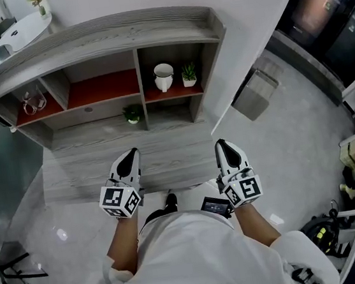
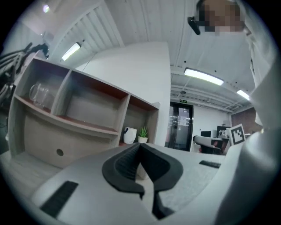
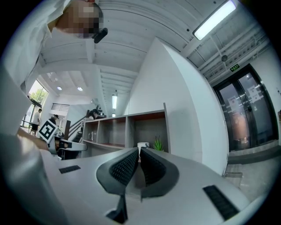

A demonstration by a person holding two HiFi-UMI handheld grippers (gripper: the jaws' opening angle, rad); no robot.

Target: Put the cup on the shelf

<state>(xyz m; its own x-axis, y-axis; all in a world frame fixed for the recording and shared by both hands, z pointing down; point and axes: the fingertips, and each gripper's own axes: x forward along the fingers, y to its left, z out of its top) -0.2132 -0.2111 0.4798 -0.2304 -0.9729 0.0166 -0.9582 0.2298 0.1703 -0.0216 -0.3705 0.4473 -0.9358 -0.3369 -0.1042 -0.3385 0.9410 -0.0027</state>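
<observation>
– Black ribbed pads (image 2: 126, 163) on the left gripper (image 2: 139, 145): pressed together tip to tip, nothing between them.
– And the right gripper (image 3: 138, 150)?
– Same. Its pads (image 3: 123, 167) meet at the tips, nothing gripped.
– Where do the two sit?
– Head view: left gripper (image 1: 131, 153) and right gripper (image 1: 221, 143) are side by side and well apart. Both are over the near edge of the pale grey wood-grain desk top (image 1: 167, 162), jaws pointing toward the shelves. A marker cube (image 1: 120, 201) sits at the back of each, with forearms behind and a white shirt (image 1: 198, 258) below.
– The cup?
– White ceramic cup (image 1: 164, 77), upright on the red-brown board in the upper right compartment of the grey wooden shelf unit (image 1: 106, 34). It is apart from both grippers. A small green plant in a white pot (image 1: 188, 74) stands just beside it on the right, in the same compartment.
– Seen from the grippers?
– Left gripper view: cup (image 2: 129, 135) and plant (image 2: 143, 133) show just above the jaw tips, far back. Right gripper view: only the cup's rim (image 3: 142, 144) shows over the tips, with the plant (image 3: 158, 144) next to it.
– Other compartments?
– Clear glass mug (image 1: 31, 103) in the upper left one. A second small potted plant (image 1: 133, 114) sits low down, near the centre divider.
</observation>
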